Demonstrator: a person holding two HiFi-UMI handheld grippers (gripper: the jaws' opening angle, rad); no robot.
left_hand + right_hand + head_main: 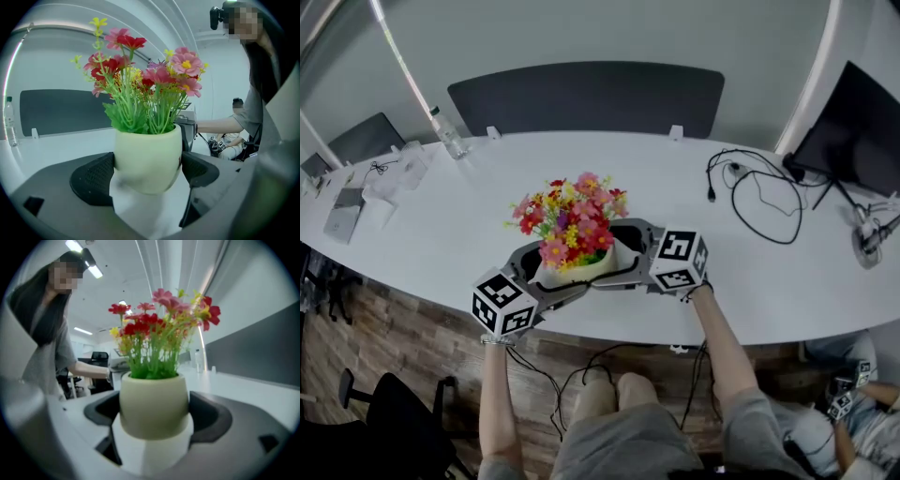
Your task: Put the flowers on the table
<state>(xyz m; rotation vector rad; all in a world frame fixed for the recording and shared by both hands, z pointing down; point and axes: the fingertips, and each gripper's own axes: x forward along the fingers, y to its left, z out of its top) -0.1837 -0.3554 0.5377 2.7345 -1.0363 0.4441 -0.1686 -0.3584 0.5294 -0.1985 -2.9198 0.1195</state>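
Head view: the flower pot with its flowers is near the front edge of the table, about the middle, between the left gripper and the right gripper.

Left gripper view: both jaws press on the sides of the pot.

Right gripper view: these jaws also clamp it. I cannot tell if its base already touches the table.

To place it well, I think, keep it upright, lower it flat, then open both grippers together.
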